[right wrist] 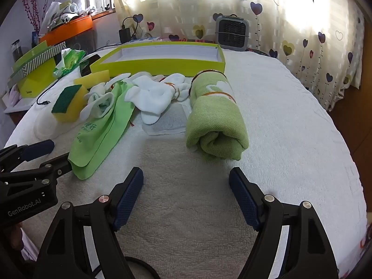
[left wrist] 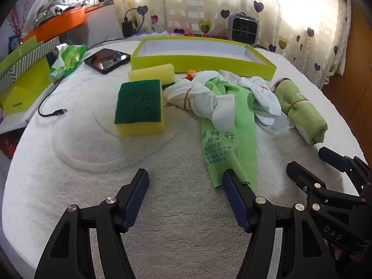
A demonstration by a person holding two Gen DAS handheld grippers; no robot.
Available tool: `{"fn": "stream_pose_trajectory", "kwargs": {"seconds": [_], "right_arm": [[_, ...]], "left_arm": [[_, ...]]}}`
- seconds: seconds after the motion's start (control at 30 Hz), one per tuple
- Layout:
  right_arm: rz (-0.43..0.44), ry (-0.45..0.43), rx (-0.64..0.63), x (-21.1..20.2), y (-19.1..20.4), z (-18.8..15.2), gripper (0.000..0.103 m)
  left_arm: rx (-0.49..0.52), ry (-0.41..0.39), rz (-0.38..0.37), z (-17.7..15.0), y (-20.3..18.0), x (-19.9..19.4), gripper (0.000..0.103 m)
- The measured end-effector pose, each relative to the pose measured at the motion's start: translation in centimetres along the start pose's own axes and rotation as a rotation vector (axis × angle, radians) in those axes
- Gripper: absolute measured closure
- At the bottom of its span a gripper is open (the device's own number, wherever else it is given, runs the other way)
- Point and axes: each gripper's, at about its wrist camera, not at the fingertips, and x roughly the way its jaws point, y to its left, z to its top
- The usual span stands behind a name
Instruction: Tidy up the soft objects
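White towelling covers the table [left wrist: 97, 204], and on it our soft things lie in a heap just in front of the yellow tray [left wrist: 202, 64]: scrub sponge [left wrist: 139, 107], tied white socks [left wrist: 200, 97], green cloth [left wrist: 230, 144] and rolled green towel [right wrist: 216, 118]. We judge nothing packed yet (the tray looks bare). Our left gripper [left wrist: 186, 181] and right gripper [right wrist: 186, 179] both gape empty; next we'd close on the roll.

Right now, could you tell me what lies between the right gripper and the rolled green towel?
Only bare white bedcover between right gripper and towel, in the right wrist view.
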Motion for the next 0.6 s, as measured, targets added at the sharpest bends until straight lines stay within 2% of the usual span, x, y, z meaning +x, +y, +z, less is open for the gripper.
{"fn": "stream_pose_trajectory", "kwargs": {"seconds": [0.3, 0.6], "right_arm": [[0.000, -0.004, -0.001, 0.18, 0.10, -0.18, 0.026], [-0.003, -0.009, 0.001, 0.07, -0.05, -0.34, 0.026]], "left_arm": [[-0.017, 0.006, -0.018, 0.39, 0.95, -0.44, 0.037], [-0.007, -0.019, -0.001, -0.14, 0.55, -0.13, 0.037]]}}
